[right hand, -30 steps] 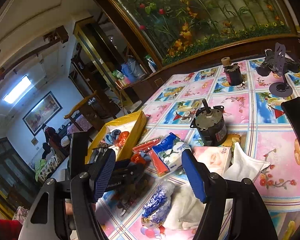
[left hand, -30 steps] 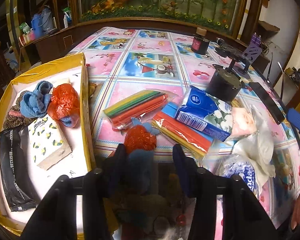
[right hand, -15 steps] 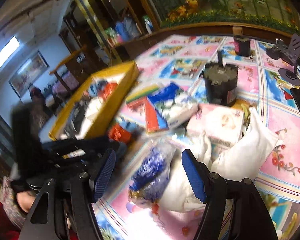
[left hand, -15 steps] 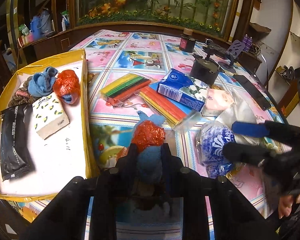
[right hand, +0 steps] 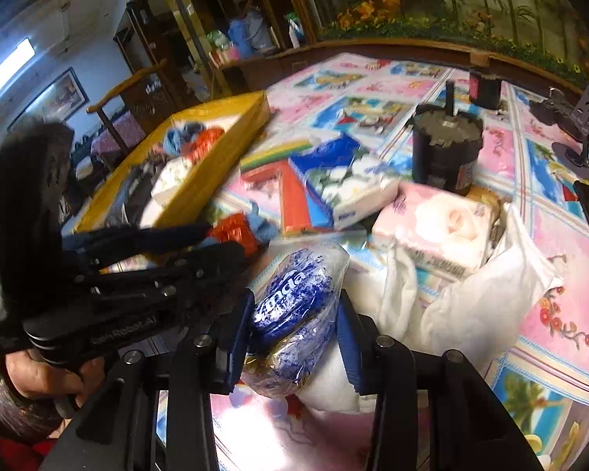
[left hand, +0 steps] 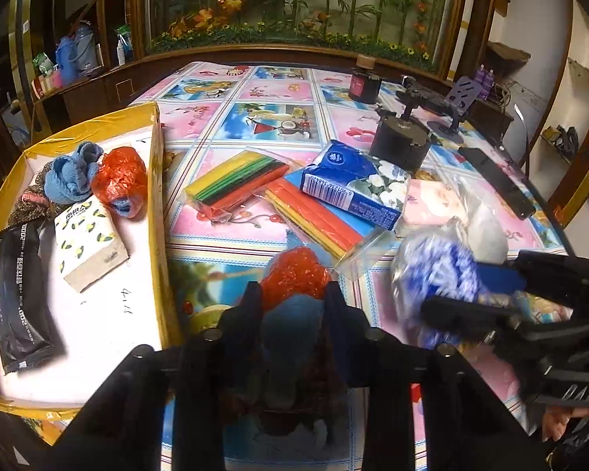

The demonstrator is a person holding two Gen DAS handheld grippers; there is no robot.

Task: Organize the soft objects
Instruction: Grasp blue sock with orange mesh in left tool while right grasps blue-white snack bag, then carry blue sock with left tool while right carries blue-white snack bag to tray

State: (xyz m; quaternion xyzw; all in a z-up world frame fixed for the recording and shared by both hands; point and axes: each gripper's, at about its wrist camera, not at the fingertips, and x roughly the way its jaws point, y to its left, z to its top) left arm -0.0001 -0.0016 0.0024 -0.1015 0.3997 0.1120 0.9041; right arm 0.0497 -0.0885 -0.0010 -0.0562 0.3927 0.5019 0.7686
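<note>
- Left gripper (left hand: 292, 294) pinching blue-and-red soft bundle (left hand: 294, 274) between its pads, near edge of table (left hand: 278, 117), just right of yellow tray (left hand: 157, 180); the figures have its jaws easing open a touch, but the frames show the pads on the bundle.
- Right gripper (right hand: 294, 333) jaws closing around blue-printed clear bag (right hand: 294, 306), bag sits between the blue pads; left pad looks touching, right pad close, full squeeze not sure.
- Do it well: let right jaws finish closing on the bag's middle, not on loose film; lift clear of white plastic bag (right hand: 491, 294) beside it so it doesn't drag.
- Left: carry bundle left over the tray wall, drop on bare white floor of tray, near side.
- Tray contents: blue cloth ball (left hand: 68, 180), red-wrapped bundle (left hand: 119, 180), lemon-print tissue pack (left hand: 90, 243), black sachet (left hand: 19, 294), brownish knit thing at far-left, partly hidden.
- Outside on table: coloured stick packs (left hand: 235, 184), blue tissue pack (left hand: 353, 184), pink tissue pack (right hand: 432, 227).
</note>
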